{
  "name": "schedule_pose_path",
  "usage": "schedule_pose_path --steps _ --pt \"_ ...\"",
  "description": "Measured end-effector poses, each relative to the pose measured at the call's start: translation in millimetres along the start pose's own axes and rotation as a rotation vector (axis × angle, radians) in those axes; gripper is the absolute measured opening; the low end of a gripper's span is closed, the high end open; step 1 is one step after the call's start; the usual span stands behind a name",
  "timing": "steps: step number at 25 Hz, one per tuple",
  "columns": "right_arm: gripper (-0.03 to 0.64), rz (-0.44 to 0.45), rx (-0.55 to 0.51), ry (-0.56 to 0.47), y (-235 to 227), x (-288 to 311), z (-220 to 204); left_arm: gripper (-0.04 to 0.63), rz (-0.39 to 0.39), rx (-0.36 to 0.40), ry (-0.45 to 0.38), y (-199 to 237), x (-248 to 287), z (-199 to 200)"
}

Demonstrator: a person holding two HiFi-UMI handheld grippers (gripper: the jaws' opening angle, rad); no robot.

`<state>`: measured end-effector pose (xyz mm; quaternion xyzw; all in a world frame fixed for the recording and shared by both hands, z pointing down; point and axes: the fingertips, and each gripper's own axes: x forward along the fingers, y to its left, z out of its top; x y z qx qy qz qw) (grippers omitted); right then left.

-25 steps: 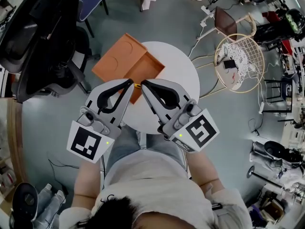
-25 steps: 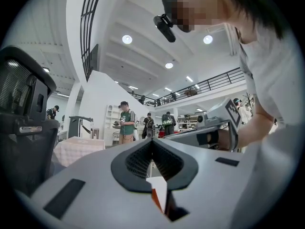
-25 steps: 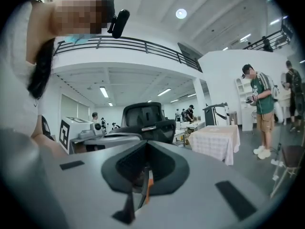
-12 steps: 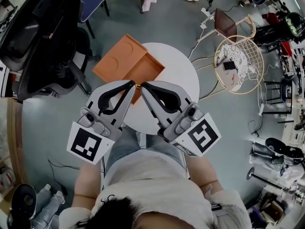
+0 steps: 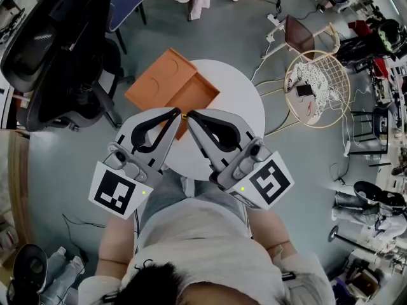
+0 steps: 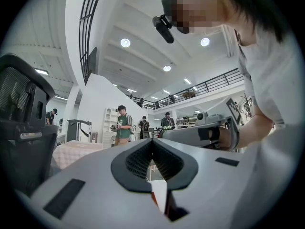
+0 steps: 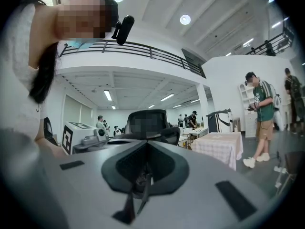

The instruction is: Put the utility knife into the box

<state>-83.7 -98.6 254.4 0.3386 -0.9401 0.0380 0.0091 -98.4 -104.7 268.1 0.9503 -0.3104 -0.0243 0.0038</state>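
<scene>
An open orange box [image 5: 172, 84] lies on the far left part of the round white table [image 5: 238, 91]. My left gripper [image 5: 176, 110] and right gripper [image 5: 191, 112] hover over the table's near side, tips almost meeting just short of the box. A small yellow bit of the utility knife [image 5: 183, 114] shows between the tips. In the left gripper view the left gripper [image 6: 152, 142] has its jaws together, with a white and red piece lower in the gap. The right gripper [image 7: 146, 144] is likewise shut, and a thin dark part sits between its pads. Most of the knife is hidden.
A black office chair [image 5: 57, 49] stands left of the table, and a wire basket chair [image 5: 318, 84] with cables stands to the right. The person's lap is under both grippers. People stand farther off in the room [image 6: 123, 125].
Both grippers hold nearly the same pose, tips together by the box. The right one has sunk very slightly toward me. Feet at the top edge have shifted left.
</scene>
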Motion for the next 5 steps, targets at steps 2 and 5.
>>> schedule_pose_path --steps 2,5 --pt "0.008 0.001 -0.002 -0.002 1.8 -0.4 2.3 0.009 -0.003 0.002 -0.002 -1.6 -0.9 2.5" --pt "0.008 0.001 -0.004 -0.006 4.2 -1.3 4.4 0.009 -0.007 0.01 -0.004 -4.4 -2.1 4.6"
